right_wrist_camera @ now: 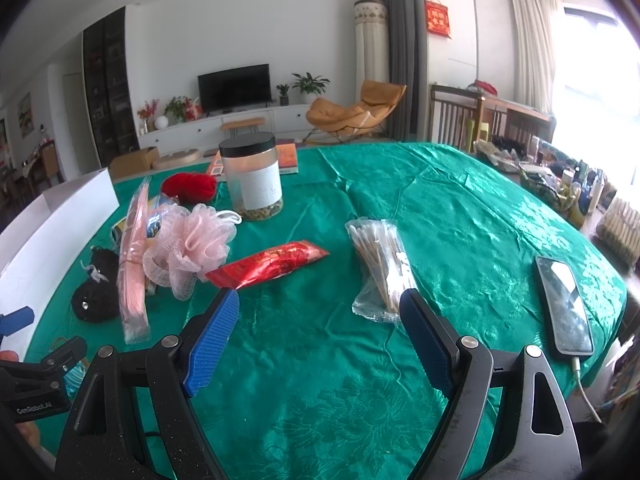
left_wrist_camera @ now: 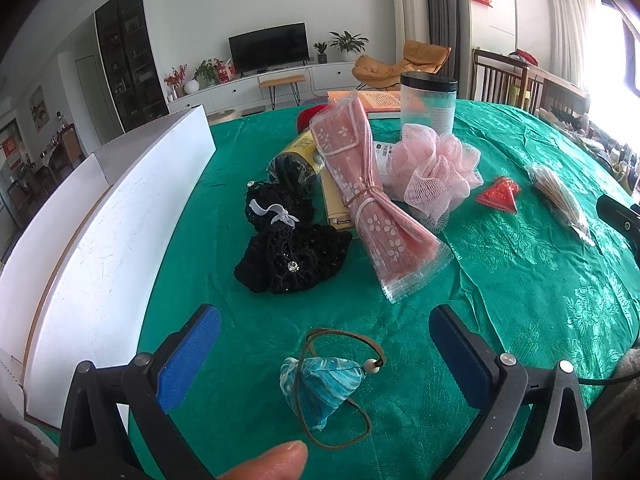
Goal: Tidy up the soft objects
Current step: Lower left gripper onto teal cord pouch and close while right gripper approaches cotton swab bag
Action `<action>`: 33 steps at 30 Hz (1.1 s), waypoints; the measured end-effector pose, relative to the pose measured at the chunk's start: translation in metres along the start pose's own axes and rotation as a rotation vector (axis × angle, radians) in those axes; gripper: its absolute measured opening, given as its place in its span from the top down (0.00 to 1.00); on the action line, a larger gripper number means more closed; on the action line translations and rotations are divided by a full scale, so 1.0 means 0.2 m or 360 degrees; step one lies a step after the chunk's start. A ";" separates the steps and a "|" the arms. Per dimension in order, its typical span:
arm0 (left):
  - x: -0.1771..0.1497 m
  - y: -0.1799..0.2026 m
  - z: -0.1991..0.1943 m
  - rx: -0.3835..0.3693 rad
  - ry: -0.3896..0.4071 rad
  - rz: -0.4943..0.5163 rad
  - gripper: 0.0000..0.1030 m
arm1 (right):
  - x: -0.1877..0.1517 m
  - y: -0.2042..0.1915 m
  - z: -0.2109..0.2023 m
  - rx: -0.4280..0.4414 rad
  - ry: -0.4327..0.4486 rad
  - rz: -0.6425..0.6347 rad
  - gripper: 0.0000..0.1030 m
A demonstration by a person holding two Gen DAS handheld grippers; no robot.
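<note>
My left gripper (left_wrist_camera: 324, 344) is open and low over the green tablecloth (left_wrist_camera: 520, 280). A teal sachet (left_wrist_camera: 320, 388) on a brown cord lies between its blue pads (left_wrist_camera: 192, 356), touching neither. Beyond it lie black lace pieces (left_wrist_camera: 288, 244), a pink cloth in clear wrap (left_wrist_camera: 372, 208) and a pink mesh pouf (left_wrist_camera: 436, 172). My right gripper (right_wrist_camera: 320, 320) is open too, with only cloth between its fingers. Ahead of it lie a red pouch (right_wrist_camera: 272, 266) and a pack of cotton swabs (right_wrist_camera: 380, 268). Red yarn (right_wrist_camera: 188, 186) sits further back.
A long white box (left_wrist_camera: 100, 232) stands open along the table's left side. A black-lidded jar (right_wrist_camera: 252, 176) and a book (right_wrist_camera: 286, 156) are at the back. A phone (right_wrist_camera: 566, 304) on a cable lies at the right edge. A fingertip (left_wrist_camera: 268, 462) shows at the bottom.
</note>
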State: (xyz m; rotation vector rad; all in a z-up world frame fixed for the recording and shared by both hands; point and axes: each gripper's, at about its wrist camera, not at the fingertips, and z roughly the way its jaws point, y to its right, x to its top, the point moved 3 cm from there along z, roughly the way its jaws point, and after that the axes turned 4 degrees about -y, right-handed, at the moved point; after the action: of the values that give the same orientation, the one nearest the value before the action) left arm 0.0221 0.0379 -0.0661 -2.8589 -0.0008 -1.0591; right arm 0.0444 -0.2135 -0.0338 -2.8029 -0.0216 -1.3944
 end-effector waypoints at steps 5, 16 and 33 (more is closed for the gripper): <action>-0.03 -0.01 0.05 -0.0014 -0.0062 -0.0010 0.00 | 0.01 0.01 0.00 0.0003 -0.0011 0.0010 0.18; -0.14 -0.05 0.23 -0.0046 -0.0310 -0.0046 0.00 | 0.01 0.01 0.00 0.0011 -0.0013 0.0027 0.18; -0.31 -0.17 0.14 -0.0258 -0.0234 0.0084 0.00 | 0.02 0.02 0.01 0.0019 -0.0021 0.0055 0.18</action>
State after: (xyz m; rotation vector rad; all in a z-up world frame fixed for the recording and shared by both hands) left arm -0.0071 0.0765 -0.1250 -3.0558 0.1557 -0.8754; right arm 0.0476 -0.2164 -0.0314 -2.7890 0.0179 -1.3637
